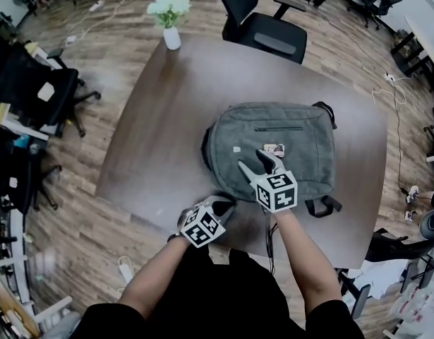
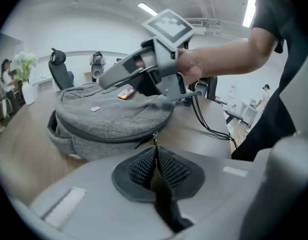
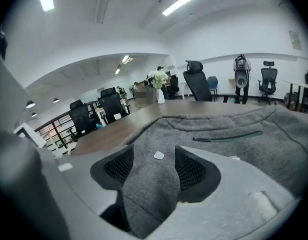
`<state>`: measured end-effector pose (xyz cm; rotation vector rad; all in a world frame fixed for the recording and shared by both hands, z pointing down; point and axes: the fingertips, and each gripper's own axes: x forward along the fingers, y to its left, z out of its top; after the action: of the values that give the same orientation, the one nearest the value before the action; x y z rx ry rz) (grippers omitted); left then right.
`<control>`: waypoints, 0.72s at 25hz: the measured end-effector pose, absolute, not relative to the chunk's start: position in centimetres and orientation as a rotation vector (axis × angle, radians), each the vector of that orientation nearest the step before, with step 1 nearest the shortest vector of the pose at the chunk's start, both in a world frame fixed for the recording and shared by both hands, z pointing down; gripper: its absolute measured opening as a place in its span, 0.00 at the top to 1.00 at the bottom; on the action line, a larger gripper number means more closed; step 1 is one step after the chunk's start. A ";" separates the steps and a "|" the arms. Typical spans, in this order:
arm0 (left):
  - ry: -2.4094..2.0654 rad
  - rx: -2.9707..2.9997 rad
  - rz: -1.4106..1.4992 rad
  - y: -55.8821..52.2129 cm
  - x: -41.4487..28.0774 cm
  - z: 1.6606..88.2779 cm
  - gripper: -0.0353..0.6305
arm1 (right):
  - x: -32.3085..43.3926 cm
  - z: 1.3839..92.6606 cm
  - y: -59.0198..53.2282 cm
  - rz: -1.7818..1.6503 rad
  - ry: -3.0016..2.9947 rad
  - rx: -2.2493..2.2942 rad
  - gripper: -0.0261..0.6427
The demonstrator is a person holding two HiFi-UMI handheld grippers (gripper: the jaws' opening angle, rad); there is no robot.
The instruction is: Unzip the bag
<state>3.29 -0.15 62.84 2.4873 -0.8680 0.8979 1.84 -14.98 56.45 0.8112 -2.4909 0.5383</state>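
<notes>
Left gripper view, lower centre: your left gripper [image 2: 155, 154] pinches the small dark zipper pull [image 2: 154, 139] of the grey fabric backpack [image 2: 108, 118]; your right gripper [image 3: 152, 158] stands spread.

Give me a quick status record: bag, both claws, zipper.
bag: gray backpack lying flat on the brown table
left claw: shut on the zipper pull at the backpack's near edge
right claw: open, set on the backpack's top, fabric between its jaws
zipper: looks closed along the visible side
</notes>
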 end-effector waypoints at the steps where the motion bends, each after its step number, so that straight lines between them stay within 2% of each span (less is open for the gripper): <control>1: -0.893 2.472 0.883 0.0 2.8 62.8 0.90 | 2.4 55.3 -14.6 0.504 -2.523 0.814 0.59; 5: -1.014 2.437 0.803 0.6 0.3 61.9 0.92 | 5.6 52.2 -12.9 0.402 -2.582 0.849 0.73; 9: -1.204 2.413 0.631 -0.1 -2.3 58.2 0.92 | 9.0 49.6 -11.1 0.347 -2.627 0.951 0.92; 11: -1.291 2.403 0.505 -0.9 -3.1 55.6 0.92 | 10.6 48.3 -10.5 0.299 -2.642 1.028 0.96; 18: -1.526 2.458 0.296 -3.6 -3.1 47.8 0.92 | 12.3 43.7 -7.1 0.113 -2.721 1.080 0.96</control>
<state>-3.15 -3.65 47.85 2.4583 -1.5259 0.2962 12.32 -7.06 43.68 1.0803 -2.7213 0.1126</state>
